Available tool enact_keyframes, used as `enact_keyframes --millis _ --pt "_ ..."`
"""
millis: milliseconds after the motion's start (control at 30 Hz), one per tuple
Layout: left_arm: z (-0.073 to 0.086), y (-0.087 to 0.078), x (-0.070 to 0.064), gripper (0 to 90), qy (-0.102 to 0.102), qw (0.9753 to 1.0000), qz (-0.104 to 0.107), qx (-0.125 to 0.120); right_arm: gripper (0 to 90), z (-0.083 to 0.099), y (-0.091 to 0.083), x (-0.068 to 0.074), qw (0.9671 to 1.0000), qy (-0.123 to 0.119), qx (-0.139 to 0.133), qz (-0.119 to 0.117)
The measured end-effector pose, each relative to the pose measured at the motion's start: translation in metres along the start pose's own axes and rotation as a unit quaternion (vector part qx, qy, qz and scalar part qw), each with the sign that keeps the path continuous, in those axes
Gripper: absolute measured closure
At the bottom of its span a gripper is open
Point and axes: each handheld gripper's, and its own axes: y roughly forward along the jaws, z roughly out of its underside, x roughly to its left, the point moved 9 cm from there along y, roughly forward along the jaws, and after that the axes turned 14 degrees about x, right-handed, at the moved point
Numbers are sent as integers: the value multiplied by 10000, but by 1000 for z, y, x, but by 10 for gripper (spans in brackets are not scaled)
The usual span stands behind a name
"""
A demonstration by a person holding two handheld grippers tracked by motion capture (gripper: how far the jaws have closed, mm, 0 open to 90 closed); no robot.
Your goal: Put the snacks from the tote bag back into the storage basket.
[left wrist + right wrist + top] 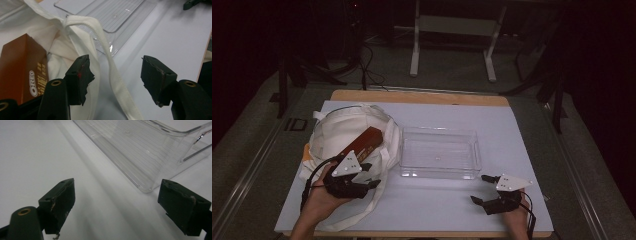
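- White cloth bag (343,131): lies at 9 o'clock on the table (522,150), mouth open, its strap (113,72) trailing toward 6 o'clock.
- Brown box (363,142): rests in the bag's mouth, one end poking out toward 1 o'clock.
- Clear plastic tray (440,152): at table centre, just beside the bag, nothing in it.
- Left gripper (368,176): at 7 o'clock over the bag's near edge, jaws apart; the strap lies between them, unclamped.
- Right gripper (479,188): at 5 o'clock, jaws apart on bare table, holding nothing.
- Risk: closing here would likely catch the strap rather than the box, dragging the bag against the tray.
- Risk: the box's smooth faces may slip if pinched near a corner.
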Motion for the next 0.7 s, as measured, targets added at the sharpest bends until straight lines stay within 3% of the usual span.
enact_keyframes --millis 700 --pt "3 -13 24 412 -166 9996 -188 113 144 0 0 0 10000 6 2 16"
